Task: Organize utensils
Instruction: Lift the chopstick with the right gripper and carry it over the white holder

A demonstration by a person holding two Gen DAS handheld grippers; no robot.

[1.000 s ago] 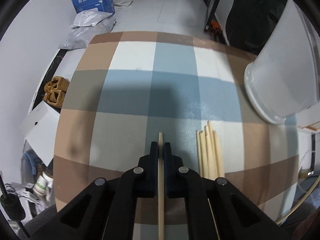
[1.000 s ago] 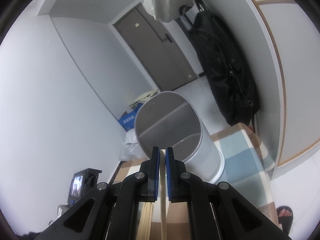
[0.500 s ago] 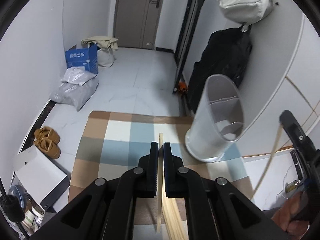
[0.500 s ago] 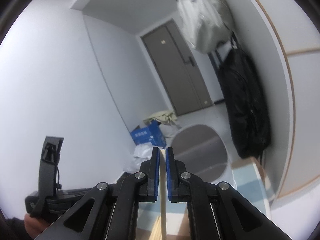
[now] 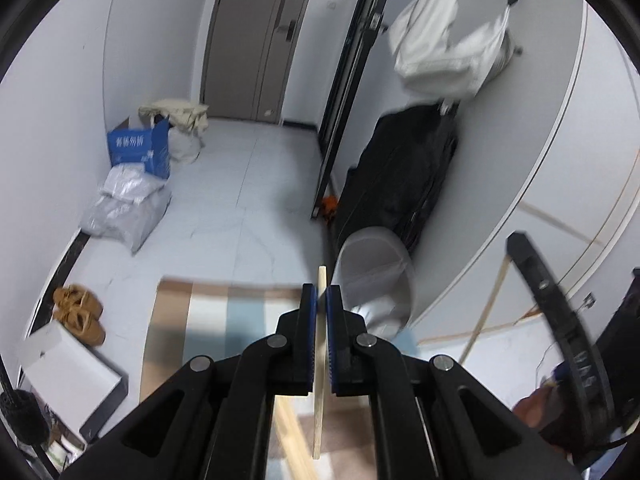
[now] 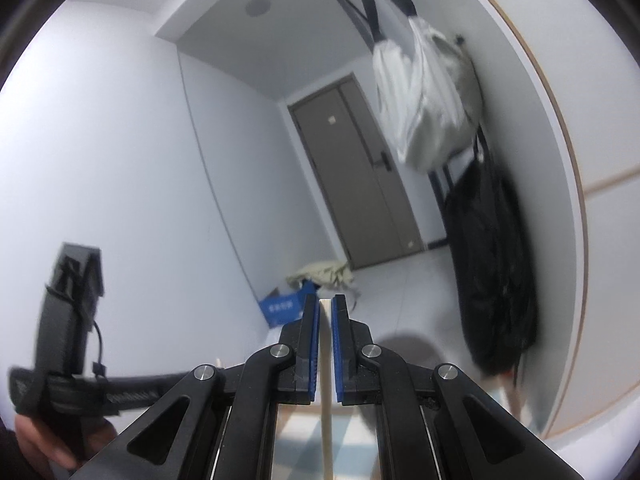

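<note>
In hand: your left gripper (image 5: 321, 302) is clamped on one wooden chopstick (image 5: 319, 380), your right gripper (image 6: 327, 312) on another (image 6: 326, 400), both lifted clear of the checked tablecloth (image 5: 208, 320). Not yet stowed: neither is in the white holder (image 5: 376, 276); more chopsticks (image 5: 294, 440) lie on the cloth below.

White-walled entry room with pale tiled floor (image 5: 240, 216), grey-brown double door (image 5: 256, 36), blue printed cardboard box (image 5: 138, 152) and grey plastic sacks (image 5: 126, 208) along left wall, tan shoes (image 5: 78, 312), white cloth bag (image 5: 444, 48) hung above black garment bag (image 5: 404, 184).
</note>
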